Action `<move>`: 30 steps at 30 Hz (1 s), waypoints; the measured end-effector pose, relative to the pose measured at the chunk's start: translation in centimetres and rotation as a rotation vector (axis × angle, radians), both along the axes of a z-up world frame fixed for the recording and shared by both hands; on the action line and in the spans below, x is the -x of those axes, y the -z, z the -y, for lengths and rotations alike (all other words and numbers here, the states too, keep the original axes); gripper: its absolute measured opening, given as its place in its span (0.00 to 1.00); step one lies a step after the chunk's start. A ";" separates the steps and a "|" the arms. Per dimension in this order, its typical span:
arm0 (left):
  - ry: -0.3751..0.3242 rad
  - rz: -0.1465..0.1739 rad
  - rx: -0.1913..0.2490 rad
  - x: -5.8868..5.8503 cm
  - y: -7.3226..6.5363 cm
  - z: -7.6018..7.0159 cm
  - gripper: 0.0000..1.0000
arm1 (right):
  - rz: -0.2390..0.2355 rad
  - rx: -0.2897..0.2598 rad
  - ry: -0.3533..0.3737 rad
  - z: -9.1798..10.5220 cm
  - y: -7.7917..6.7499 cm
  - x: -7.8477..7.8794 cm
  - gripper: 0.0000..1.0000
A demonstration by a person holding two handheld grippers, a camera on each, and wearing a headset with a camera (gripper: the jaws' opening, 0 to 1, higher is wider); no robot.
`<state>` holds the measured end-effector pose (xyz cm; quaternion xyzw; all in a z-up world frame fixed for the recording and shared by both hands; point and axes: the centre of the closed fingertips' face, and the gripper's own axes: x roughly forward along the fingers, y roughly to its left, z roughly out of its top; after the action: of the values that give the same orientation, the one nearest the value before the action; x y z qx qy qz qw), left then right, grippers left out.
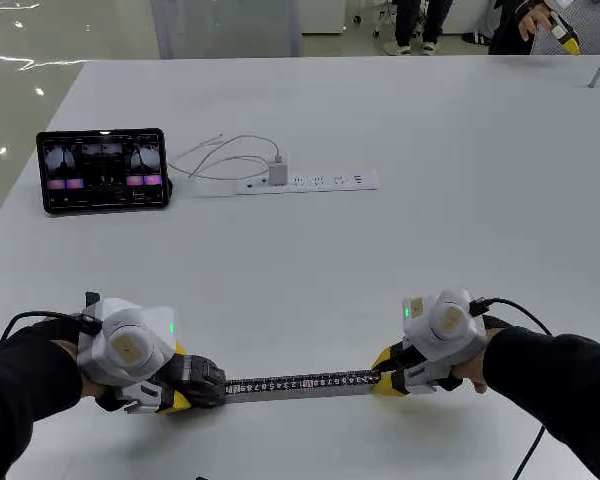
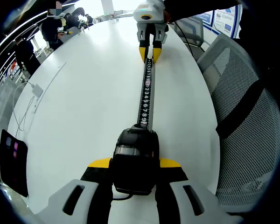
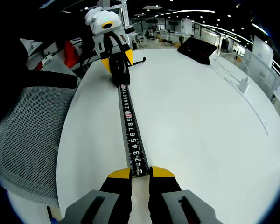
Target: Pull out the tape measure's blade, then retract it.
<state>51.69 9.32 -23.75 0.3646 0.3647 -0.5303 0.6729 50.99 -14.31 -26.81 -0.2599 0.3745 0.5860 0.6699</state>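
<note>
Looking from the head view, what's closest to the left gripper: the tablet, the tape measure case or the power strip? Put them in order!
1. Tape measure case, held in the left gripper.
2. Tablet, ahead on the left.
3. Power strip, ahead and rightward.

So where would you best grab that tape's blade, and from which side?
Its free tip, approached end-on from the side opposite the case. The blade lies flat, thin and straight along the table, so its end looks the easiest hold. The right gripper has its jaws either side of that tip, while the left gripper clamps the case.
</note>
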 end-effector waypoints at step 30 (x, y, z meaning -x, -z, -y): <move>0.000 -0.001 -0.004 -0.1 0.1 0.1 0.29 | -0.008 0.004 0.021 1.4 0.0 0.0 0.09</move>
<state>51.75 9.20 -23.89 0.3656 0.3661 -0.5297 0.6721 51.02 -15.69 -26.77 -0.2551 0.3809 0.5793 0.6739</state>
